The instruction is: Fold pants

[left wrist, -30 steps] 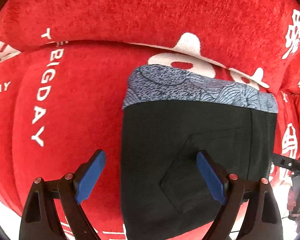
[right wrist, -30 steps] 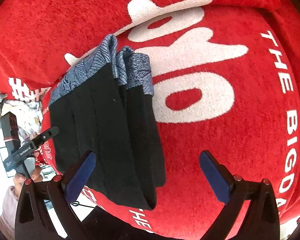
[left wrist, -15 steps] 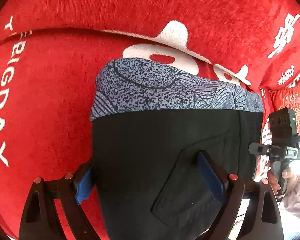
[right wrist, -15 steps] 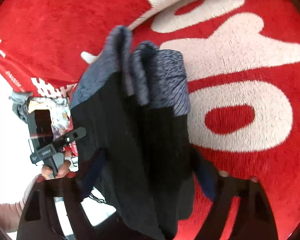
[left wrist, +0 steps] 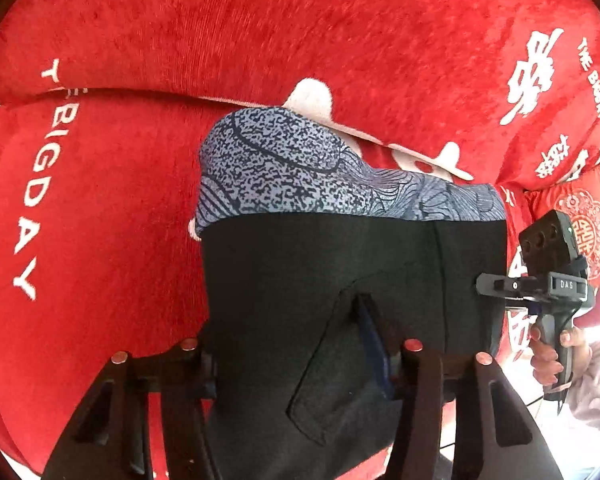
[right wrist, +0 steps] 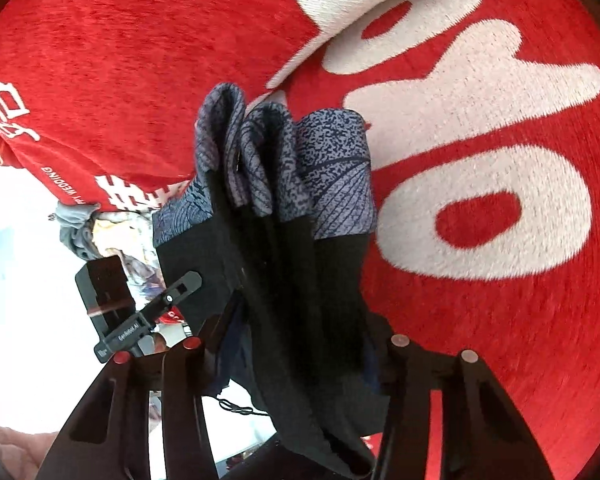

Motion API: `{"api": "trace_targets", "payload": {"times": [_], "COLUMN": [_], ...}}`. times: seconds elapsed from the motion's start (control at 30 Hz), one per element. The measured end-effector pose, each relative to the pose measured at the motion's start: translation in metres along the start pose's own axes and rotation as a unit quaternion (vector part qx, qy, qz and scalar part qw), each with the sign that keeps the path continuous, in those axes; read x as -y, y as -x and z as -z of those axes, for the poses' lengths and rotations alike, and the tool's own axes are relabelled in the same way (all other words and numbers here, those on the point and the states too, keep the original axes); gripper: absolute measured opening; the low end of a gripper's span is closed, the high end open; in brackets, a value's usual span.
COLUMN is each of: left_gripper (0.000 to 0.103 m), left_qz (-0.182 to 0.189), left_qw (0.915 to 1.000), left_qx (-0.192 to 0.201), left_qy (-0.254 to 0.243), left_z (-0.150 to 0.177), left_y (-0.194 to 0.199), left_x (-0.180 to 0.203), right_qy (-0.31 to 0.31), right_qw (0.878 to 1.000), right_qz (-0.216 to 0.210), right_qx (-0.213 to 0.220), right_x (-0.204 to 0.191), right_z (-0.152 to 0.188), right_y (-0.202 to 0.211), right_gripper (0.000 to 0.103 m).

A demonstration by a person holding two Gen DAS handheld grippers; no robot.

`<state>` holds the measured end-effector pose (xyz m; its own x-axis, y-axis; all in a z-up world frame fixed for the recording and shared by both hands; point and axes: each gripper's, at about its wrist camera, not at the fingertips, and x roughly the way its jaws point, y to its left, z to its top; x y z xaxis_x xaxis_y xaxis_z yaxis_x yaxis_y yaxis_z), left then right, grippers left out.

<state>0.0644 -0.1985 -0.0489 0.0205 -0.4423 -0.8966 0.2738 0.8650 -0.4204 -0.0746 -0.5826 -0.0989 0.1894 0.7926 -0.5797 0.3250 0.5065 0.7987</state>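
Note:
The folded pants (left wrist: 340,280) are black with a blue-grey patterned band (left wrist: 300,176) at the far end. They lie on a red sofa seat (left wrist: 100,220). My left gripper (left wrist: 292,344) is shut on the near edge of the pants, one finger under the cloth and one finger (left wrist: 370,336) on top by the back pocket. In the right wrist view the pants (right wrist: 300,280) show as a stack of layers. My right gripper (right wrist: 296,344) is shut on that stack from its side. The right gripper also shows in the left wrist view (left wrist: 548,280).
The red sofa cover carries white lettering (left wrist: 32,184) and large white shapes (right wrist: 480,160). The sofa back (left wrist: 300,20) rises behind the pants. A red cushion (left wrist: 584,232) lies at the right. A bundle of grey cloth (right wrist: 80,228) lies beyond the sofa's edge.
Both grippers moved forward onto the pants and shut on them: the left on the near edge, the right on the side of the stack. The stack is lifted and bunched.

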Motion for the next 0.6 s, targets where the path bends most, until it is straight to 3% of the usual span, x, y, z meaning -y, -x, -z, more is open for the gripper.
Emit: {"api": "trace_targets", "payload": {"times": [0.27, 0.43, 0.53, 0.6], "left_gripper": [0.055, 0.057, 0.059, 0.081], "left_qz": [-0.009, -0.033, -0.071, -0.07], "left_qw": [1.0, 0.9994, 0.9973, 0.9972], "left_qx": [0.002, -0.006, -0.008, 0.014], "left_qy": [-0.004, 0.007, 0.015, 0.024], "left_z": [0.038, 0.06, 0.07, 0.074], "left_y": [0.043, 0.042, 0.028, 0.021], "left_x": [-0.022, -0.049, -0.074, -0.089], "right_qy": [0.013, 0.012, 0.012, 0.019], "right_qw": [1.0, 1.0, 1.0, 0.999], "right_qz": [-0.02, -0.013, 0.008, 0.049], "right_qx": [-0.001, -0.004, -0.003, -0.001], "right_x": [-0.032, -0.042, -0.04, -0.034], "right_z": [0.036, 0.053, 0.064, 0.065], "right_y": [-0.011, -0.038, -0.057, -0.066], "right_gripper": [0.053, 0.052, 0.053, 0.053]}}
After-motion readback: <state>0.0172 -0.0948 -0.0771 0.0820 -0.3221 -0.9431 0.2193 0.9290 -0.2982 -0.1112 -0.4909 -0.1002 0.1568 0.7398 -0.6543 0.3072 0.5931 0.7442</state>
